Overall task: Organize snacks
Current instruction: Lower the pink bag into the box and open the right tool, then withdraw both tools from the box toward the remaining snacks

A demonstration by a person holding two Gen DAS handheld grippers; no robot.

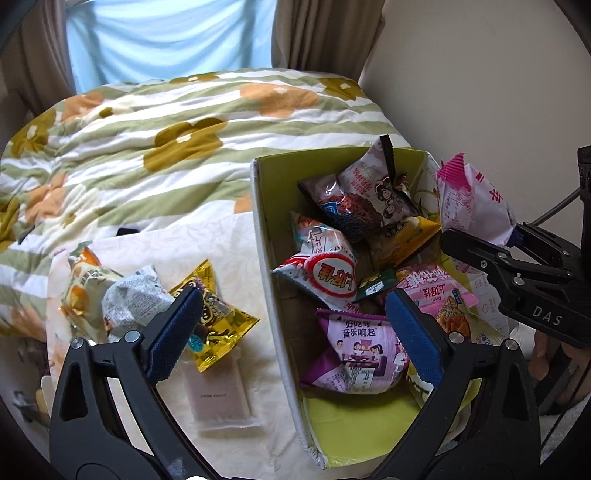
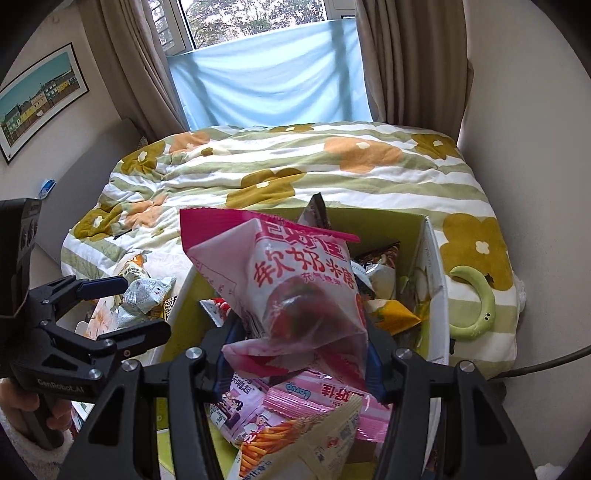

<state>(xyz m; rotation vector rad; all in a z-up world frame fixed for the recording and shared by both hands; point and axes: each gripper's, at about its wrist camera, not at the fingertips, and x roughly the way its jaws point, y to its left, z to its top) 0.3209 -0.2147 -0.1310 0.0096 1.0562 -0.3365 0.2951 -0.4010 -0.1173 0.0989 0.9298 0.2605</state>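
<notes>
Right claw [image 2: 295, 354] around pink packet [image 2: 306, 280] above box [image 2: 432, 258]

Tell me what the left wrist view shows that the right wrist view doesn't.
Only the left wrist view shows the gold packet and the pale flat sachet lying on the bed beside the box, between the open left tongs.

Only the right wrist view shows the window, the framed picture and the green ring on the quilt.

Both show the box of snacks, the floral quilt, and the pink bag pinched in the right tongs above the box.
</notes>
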